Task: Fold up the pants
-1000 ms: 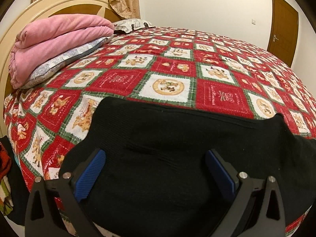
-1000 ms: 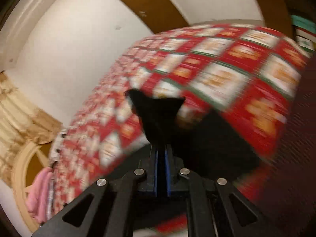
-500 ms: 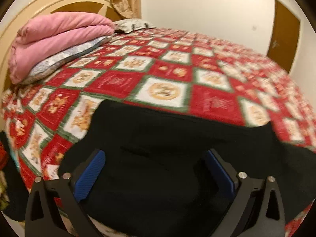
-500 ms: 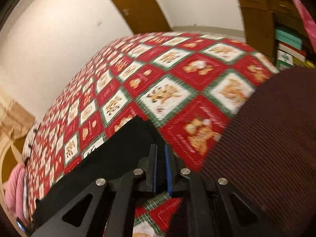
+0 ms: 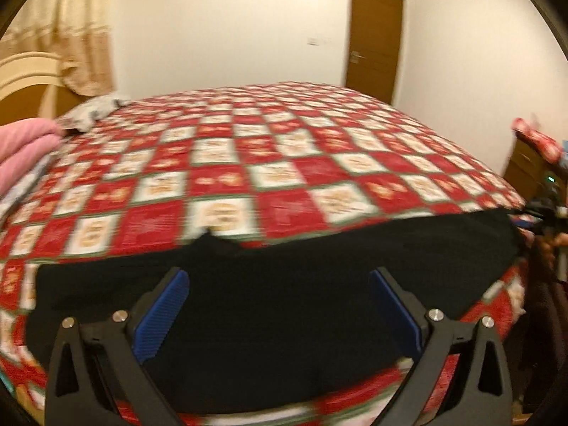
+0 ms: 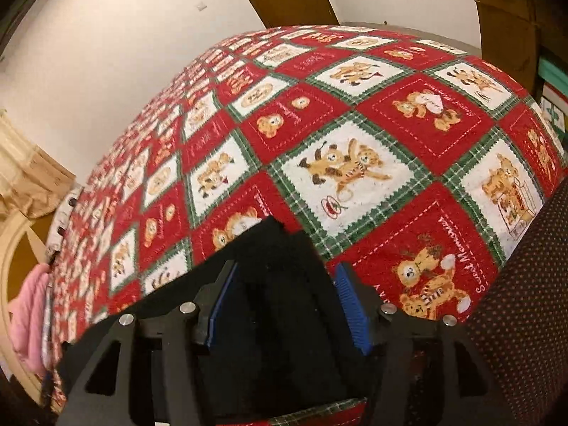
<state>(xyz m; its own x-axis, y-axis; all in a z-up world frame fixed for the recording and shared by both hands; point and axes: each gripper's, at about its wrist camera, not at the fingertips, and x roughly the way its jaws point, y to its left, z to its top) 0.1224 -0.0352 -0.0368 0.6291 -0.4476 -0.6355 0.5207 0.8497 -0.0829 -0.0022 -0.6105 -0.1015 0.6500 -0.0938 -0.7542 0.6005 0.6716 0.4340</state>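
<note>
The black pants point(image 5: 284, 284) lie stretched in a long band along the near edge of the bed with the red, white and green patchwork quilt point(image 5: 269, 163). My left gripper point(image 5: 278, 305) is open above the middle of the band, touching nothing. In the right wrist view my right gripper point(image 6: 285, 301) is open, its blue pads on either side of the pants' end point(image 6: 273, 284), which lies on the quilt point(image 6: 340, 163). The right gripper also shows at the far right of the left wrist view point(image 5: 546, 209), by the pants' end.
A pink folded blanket point(image 5: 25, 149) and a pillow point(image 5: 92, 112) sit at the headboard end point(image 5: 25, 71). A brown door point(image 5: 374, 39) is in the far wall. Dark dotted fabric point(image 6: 525, 301) fills the right wrist view's lower right. Wooden furniture point(image 5: 525, 167) stands right of the bed.
My right gripper was shut on the pants' end, carried it out along the bed edge, and has now opened. The pants went from a short bundle to a long band. My left gripper turned right.
</note>
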